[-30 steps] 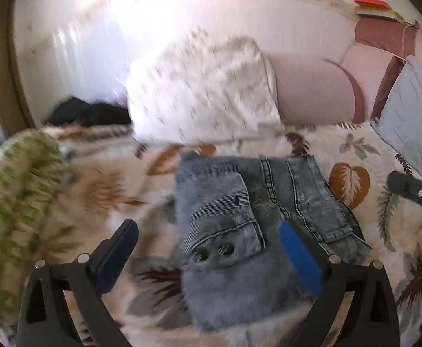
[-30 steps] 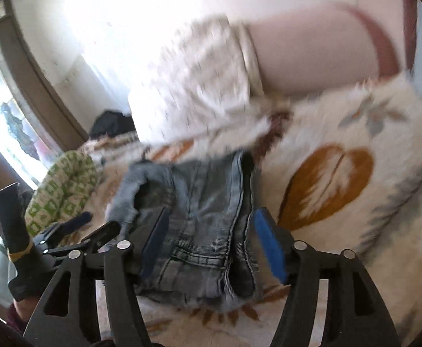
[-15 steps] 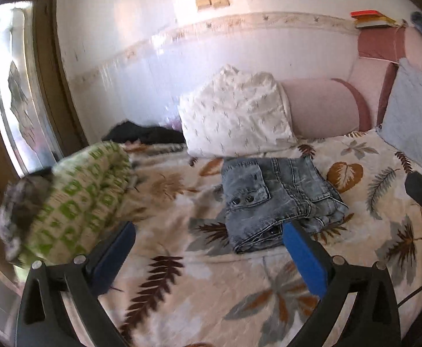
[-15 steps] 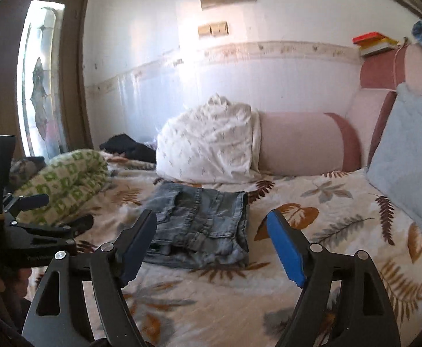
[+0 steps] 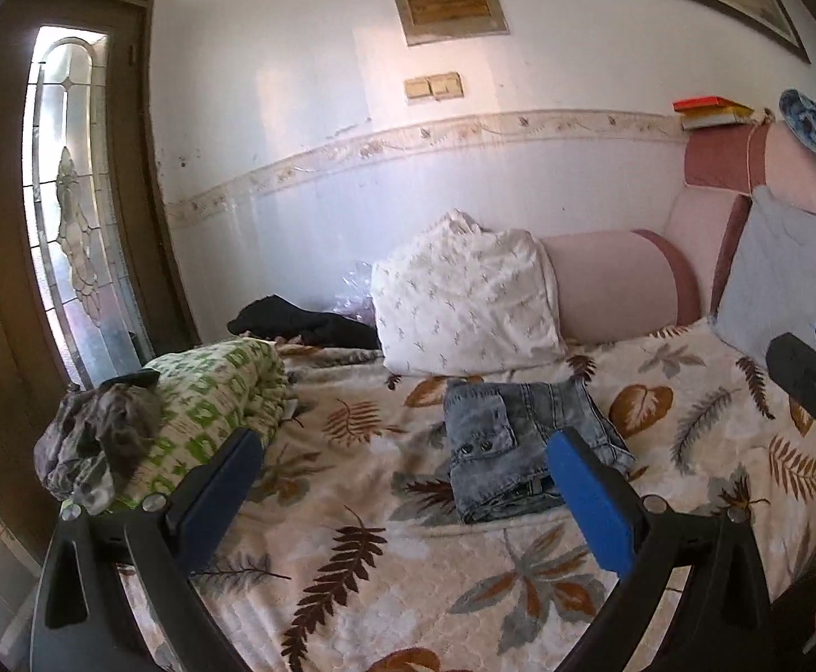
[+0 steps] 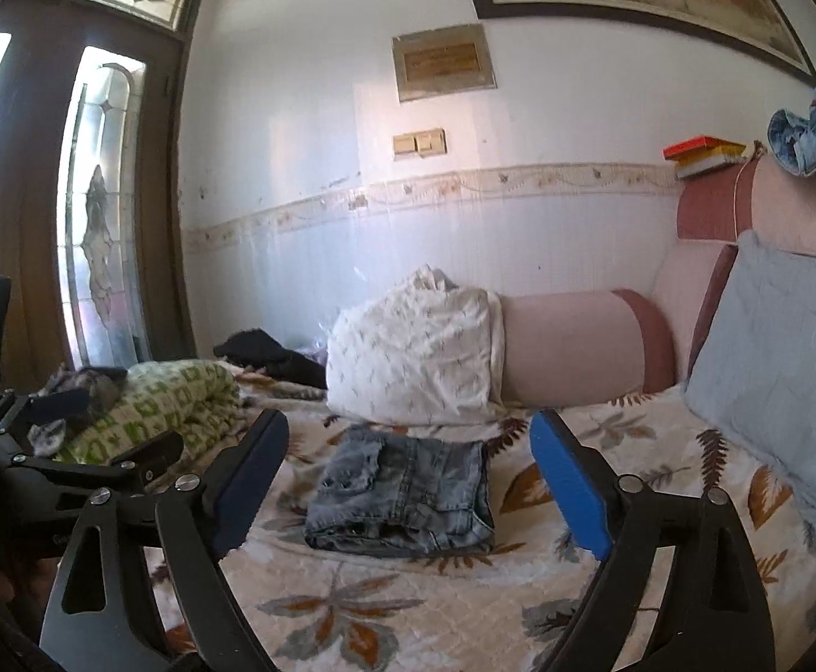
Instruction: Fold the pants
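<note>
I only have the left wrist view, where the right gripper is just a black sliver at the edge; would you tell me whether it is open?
Observer: Yes, the right gripper is open, with nothing between its blue-padded fingers.
Operator: Thank you. My own pad hides the near right corner of the folded grey-blue denim pants; how does it lie?
Observer: The folded grey-blue denim pants lie as a flat stack on the leaf-print bedspread, with the layers showing along the near edge.
Operator: And where does my gripper sit, seen from outside?
Observer: The left gripper is well to the left of the pants and apart from them, in front of the green-and-white rolled quilt.
</note>
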The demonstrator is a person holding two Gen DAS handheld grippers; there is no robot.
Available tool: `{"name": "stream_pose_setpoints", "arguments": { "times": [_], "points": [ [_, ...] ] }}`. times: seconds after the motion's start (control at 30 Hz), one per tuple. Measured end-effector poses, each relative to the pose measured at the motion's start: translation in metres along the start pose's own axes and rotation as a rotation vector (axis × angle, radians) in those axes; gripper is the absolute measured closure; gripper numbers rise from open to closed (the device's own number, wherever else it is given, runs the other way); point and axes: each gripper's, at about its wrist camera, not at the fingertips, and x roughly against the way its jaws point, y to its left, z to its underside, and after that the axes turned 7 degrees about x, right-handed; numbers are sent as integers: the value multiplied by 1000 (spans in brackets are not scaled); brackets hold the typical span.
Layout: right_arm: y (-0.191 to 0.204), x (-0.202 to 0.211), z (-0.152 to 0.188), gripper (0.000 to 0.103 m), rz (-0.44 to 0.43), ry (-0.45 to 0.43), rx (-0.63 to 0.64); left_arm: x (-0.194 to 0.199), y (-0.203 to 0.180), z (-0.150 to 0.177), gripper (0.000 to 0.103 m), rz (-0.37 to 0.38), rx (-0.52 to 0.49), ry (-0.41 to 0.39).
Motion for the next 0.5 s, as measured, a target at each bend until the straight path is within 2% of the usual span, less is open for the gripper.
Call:
{"name": "stream_pose_setpoints", "arguments": {
  "times": [0.5],
  "points": [
    [17,25,-22,14,-33,-71,16,8,10,-4,0,-42,25,-12]
  ]
}}
